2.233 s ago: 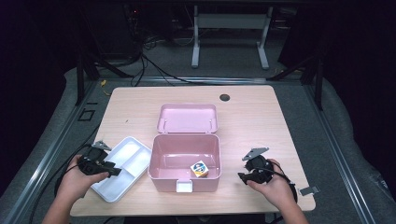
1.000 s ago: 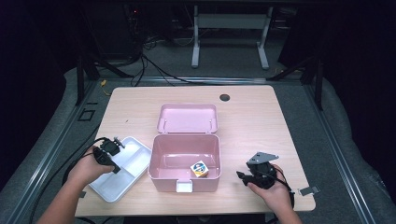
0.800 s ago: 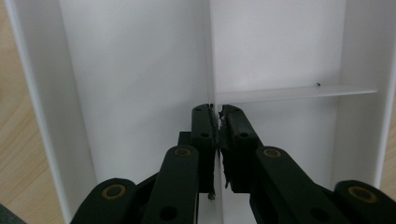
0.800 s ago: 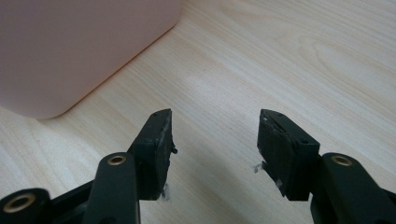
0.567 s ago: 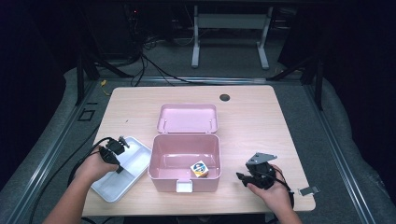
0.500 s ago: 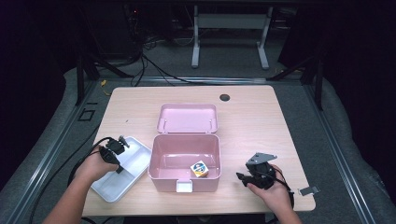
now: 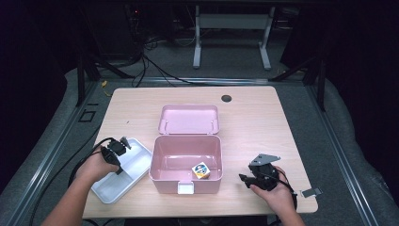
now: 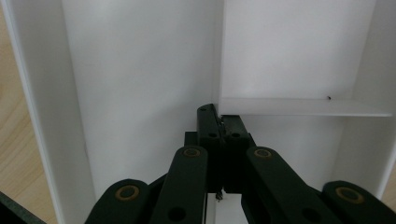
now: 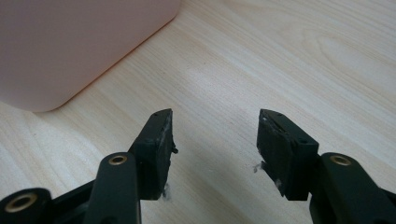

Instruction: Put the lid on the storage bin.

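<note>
Below, the left gripper is pinching the white tray's inner divider, its fingers having just been closing; the tray's far end is being cut off. Beside the pink box on the worktop, the right gripper is resting, fingers wide apart, holding nothing.
</note>
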